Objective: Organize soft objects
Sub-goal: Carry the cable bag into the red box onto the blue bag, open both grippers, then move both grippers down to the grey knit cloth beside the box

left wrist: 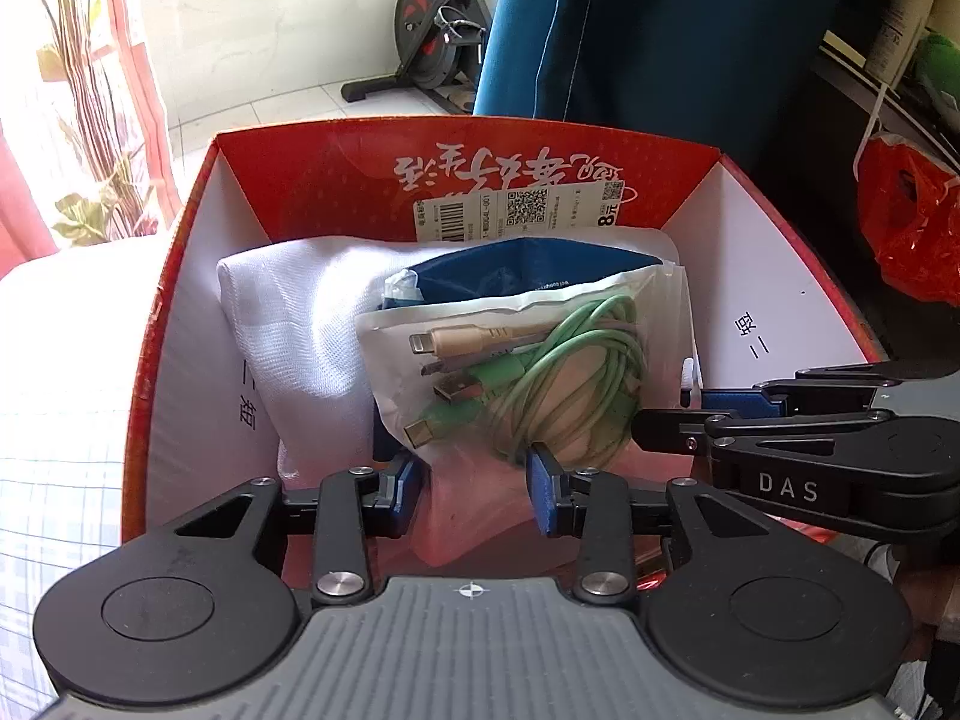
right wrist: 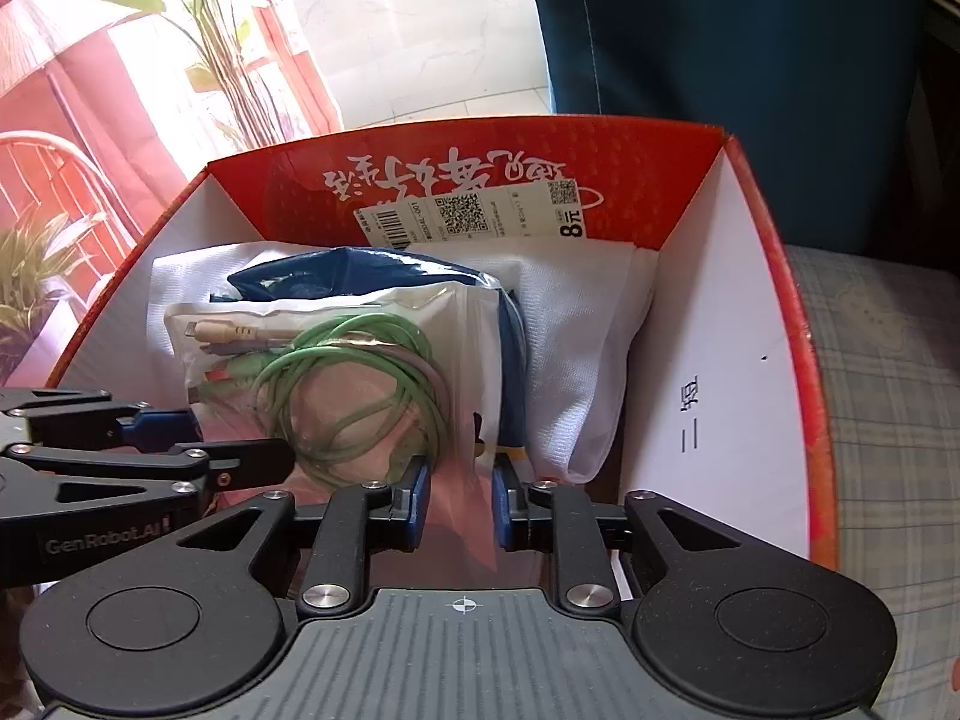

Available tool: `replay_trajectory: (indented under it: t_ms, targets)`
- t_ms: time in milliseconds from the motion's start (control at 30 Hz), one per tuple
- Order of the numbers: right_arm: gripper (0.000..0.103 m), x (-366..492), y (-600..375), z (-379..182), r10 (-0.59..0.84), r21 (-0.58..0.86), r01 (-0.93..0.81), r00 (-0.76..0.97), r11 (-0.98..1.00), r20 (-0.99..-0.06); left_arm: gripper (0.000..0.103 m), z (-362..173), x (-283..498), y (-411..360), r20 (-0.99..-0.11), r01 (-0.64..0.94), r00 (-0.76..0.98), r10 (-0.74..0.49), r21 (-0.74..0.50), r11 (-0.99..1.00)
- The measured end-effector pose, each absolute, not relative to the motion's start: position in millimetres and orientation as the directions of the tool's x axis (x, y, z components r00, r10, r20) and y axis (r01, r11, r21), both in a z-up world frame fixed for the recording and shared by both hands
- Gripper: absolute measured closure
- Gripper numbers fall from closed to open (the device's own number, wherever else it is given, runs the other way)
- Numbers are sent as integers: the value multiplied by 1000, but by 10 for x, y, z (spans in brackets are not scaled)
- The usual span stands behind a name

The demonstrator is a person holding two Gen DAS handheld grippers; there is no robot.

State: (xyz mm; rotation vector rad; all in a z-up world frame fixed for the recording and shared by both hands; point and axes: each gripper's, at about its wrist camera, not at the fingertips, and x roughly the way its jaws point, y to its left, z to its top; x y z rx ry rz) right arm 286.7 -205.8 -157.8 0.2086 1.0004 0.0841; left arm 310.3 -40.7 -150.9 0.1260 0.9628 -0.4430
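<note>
A red cardboard box (left wrist: 336, 174) (right wrist: 678, 192) with white inner walls stands open in front of both grippers. Inside it lean a white folded cloth (left wrist: 288, 324) (right wrist: 582, 348), a blue pouch (left wrist: 516, 276) (right wrist: 360, 270) and, at the front, a clear bag of green cables (left wrist: 540, 372) (right wrist: 336, 384). My left gripper (left wrist: 474, 492) (right wrist: 222, 438) stands open, with the bag's lower edge between its blue pads. My right gripper (right wrist: 459, 498) (left wrist: 690, 414) is a little open at the bag's right corner, and a fold of plastic lies loosely between its pads.
The box sits on a pale checked cloth (right wrist: 888, 390) (left wrist: 54, 480). Behind it hang a dark blue fabric (left wrist: 660, 30), an exercise bike (left wrist: 432, 30) on the tiled floor, a plant (left wrist: 90, 90) at the left and a red plastic bag (left wrist: 906, 228) at the right.
</note>
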Motion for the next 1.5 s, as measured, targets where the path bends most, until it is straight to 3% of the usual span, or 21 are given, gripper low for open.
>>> replay_trajectory:
  t_ms: [33,100,167,200,300,433,500,567,633,833,967,1167,1400,1500]
  targets:
    - [75,2848,-2058,-1560,161,206,23,542,978,-825,57,-1475,3067,-396,-810,425,500,-307,-80,902]
    - [70,2782,-2048,-1509,140,174,10,554,985,-821,42,-1402,3006,-365,-793,430,524,-312,-70,900]
    - [51,2689,-2012,-1434,112,128,-13,577,992,-809,38,-1282,2895,-299,-761,435,563,-323,-60,898]
    - [42,2638,-1995,-1394,109,112,-30,587,993,-802,37,-1225,2833,-271,-743,439,581,-331,-55,897]
    - [38,2465,-1962,-1259,123,88,-86,622,992,-773,37,-1073,2624,-196,-700,461,624,-348,-30,887]
    - [22,2231,-1970,-1085,142,85,-117,672,989,-727,34,-943,2349,-77,-655,457,668,-354,-15,889]
    - [13,2080,-1965,-1009,153,76,-138,713,987,-684,26,-900,2219,-16,-634,454,681,-367,-27,891]
    - [10,1921,-1959,-939,188,72,-184,757,980,-625,24,-890,2057,48,-612,452,696,-376,-34,891]
    - [1,1772,-1938,-907,195,50,-203,798,978,-570,24,-905,1900,84,-599,457,704,-381,-29,889]
    - [0,1345,-1928,-936,178,85,-156,876,984,-448,23,-1046,1517,183,-586,456,712,-388,-35,890]
    - [0,1053,-1911,-1050,150,97,-122,907,988,-393,23,-1218,1299,313,-597,430,694,-403,-104,897]
    - [0,688,-1862,-1351,185,149,-133,884,980,-430,24,-1519,1028,483,-645,340,669,-370,-178,924]
    - [1,496,-1926,-1787,194,269,-51,820,962,-538,24,-1760,1049,550,-677,300,628,-383,-244,922]
    - [1,479,-1929,-1847,200,276,-51,816,960,-543,24,-1799,1093,501,-690,283,642,-334,-193,940]
